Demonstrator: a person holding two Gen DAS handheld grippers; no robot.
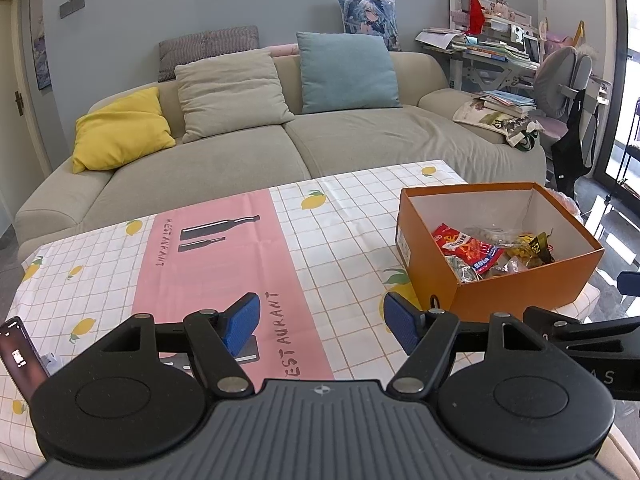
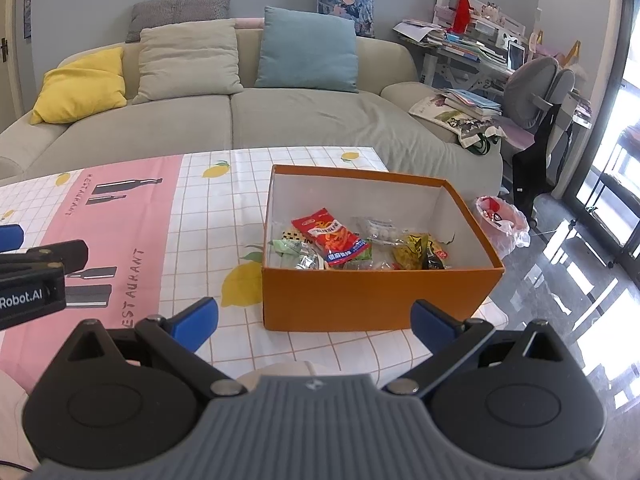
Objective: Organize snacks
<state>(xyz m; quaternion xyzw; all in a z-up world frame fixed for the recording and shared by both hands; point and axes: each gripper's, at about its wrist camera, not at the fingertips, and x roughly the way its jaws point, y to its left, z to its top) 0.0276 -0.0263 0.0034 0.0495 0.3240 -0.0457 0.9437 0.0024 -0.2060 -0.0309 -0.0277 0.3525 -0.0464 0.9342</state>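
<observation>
Both tools, left tool (image 1: 320, 322) and right tool (image 2: 314, 320), gape empty before snack-filled orange box (image 2: 376, 296).

Ahead of you stands a beige sofa (image 1: 240, 152) carrying yellow (image 1: 120, 132), beige (image 1: 230, 92) and blue cushions (image 1: 346, 72). To its right you see a cluttered desk (image 2: 472, 46), a grey chair (image 2: 536, 84), and a plastic bag (image 2: 502, 220) on the floor.

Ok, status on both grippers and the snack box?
Left gripper open, empty. Right gripper open, empty. Snacks all inside orange box. Tablecloth in front bare, nothing blocking.
</observation>
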